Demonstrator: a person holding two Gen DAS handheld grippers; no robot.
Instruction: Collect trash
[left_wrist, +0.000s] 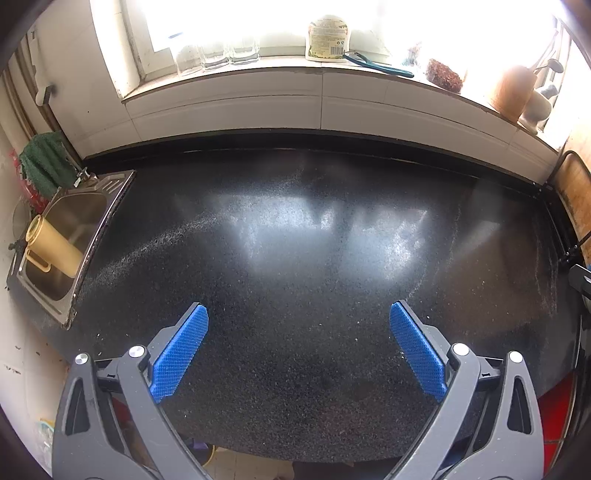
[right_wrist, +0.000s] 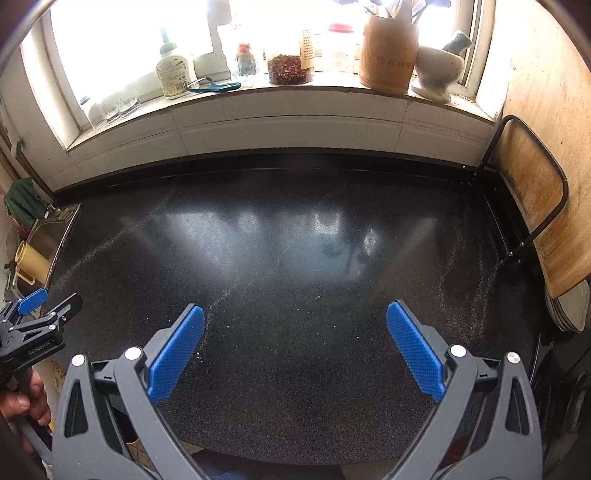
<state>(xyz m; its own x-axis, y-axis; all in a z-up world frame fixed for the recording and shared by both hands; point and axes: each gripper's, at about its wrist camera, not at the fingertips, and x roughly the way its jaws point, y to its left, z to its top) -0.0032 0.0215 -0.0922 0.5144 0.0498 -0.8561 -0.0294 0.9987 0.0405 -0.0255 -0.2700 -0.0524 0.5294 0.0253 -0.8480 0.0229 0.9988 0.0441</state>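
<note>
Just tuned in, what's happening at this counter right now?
Nothing is held. The left gripper and right gripper both hover open over the black countertop, which shows only crumbs and dusty streaks, no larger trash. A yellow cup lies in the sink at left; jars and a bottle stand on the windowsill.

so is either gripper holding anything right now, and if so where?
Nothing held. Left gripper and right gripper both stand open over the black countertop, with only bare counter between their blue pads.

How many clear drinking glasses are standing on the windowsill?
3, as far as the glare allows: glasses and stand in a row at the sill's left end, left of the squeeze bottle. More may be lost in the brightness.
</note>
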